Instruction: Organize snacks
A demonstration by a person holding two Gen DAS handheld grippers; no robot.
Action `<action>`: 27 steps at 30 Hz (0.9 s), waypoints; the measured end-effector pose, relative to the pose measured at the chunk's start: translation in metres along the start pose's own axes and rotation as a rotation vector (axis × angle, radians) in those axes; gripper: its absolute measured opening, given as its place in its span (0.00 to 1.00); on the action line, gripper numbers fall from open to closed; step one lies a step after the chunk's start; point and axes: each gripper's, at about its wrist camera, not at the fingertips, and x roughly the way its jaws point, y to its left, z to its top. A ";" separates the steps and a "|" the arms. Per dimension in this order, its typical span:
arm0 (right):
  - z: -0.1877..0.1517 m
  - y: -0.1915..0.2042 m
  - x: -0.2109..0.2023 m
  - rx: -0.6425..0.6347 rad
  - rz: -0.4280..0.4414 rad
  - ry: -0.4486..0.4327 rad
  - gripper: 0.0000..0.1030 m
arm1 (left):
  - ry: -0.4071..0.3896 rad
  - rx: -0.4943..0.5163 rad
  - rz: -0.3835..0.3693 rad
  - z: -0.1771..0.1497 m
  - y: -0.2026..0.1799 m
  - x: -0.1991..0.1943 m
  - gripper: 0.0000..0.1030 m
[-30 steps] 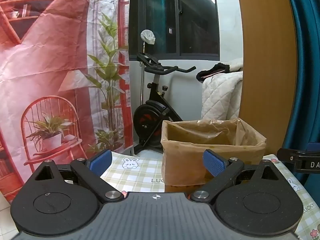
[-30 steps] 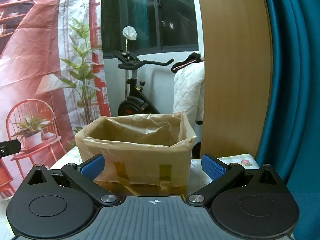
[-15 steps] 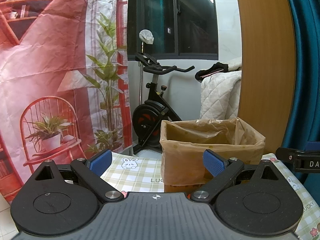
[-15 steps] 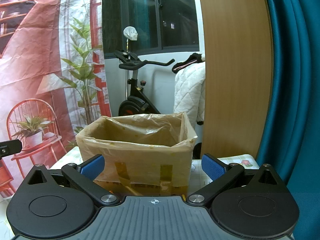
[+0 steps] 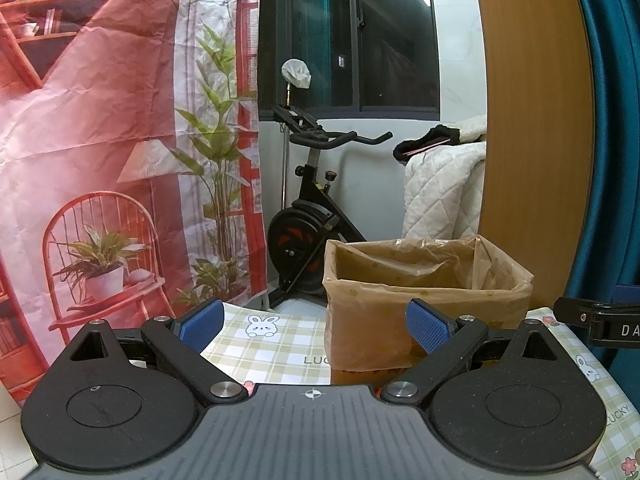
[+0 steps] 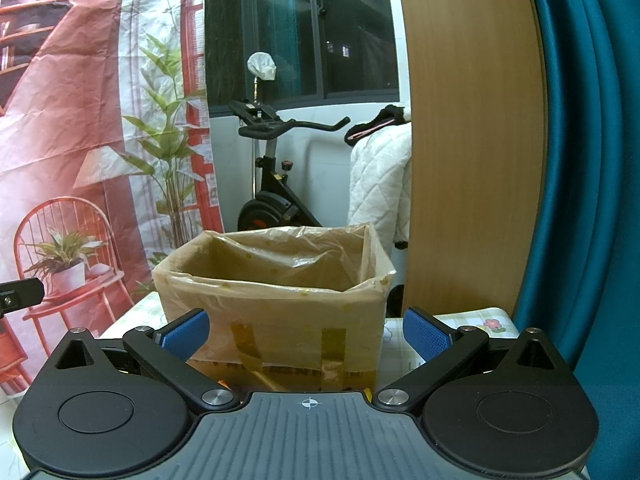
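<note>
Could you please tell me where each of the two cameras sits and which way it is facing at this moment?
Left wrist: sits behind the open left gripper, looking level across the checked tablecloth at the bag-lined box, ahead and to its right; the other gripper's tip pokes in at the right edge.
Right wrist: sits behind the open right gripper, facing the same box nearly head-on; the other gripper's tip shows at the left edge.
Shared: box, exercise bike, red backdrop, wooden panel.
</note>
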 end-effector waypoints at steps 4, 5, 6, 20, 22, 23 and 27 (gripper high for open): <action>0.000 0.000 0.000 0.000 0.000 0.000 1.00 | -0.001 -0.003 0.003 0.000 0.000 0.000 0.96; 0.000 0.000 0.000 0.000 0.000 0.000 1.00 | 0.000 -0.004 0.002 0.000 0.000 0.000 0.96; -0.001 0.000 0.000 0.000 0.000 0.000 1.00 | 0.000 -0.003 0.003 0.000 0.000 0.000 0.96; -0.002 -0.001 0.001 0.001 0.000 0.003 1.00 | 0.005 -0.004 0.007 0.000 0.000 0.000 0.96; -0.002 -0.001 0.002 0.001 0.000 0.003 1.00 | 0.004 -0.004 0.007 0.000 0.000 0.000 0.96; -0.002 -0.001 0.001 0.001 0.000 0.004 1.00 | 0.004 -0.004 0.007 0.000 0.000 0.000 0.96; -0.003 -0.001 0.002 0.001 0.000 0.004 1.00 | 0.004 -0.004 0.007 0.000 0.000 0.000 0.96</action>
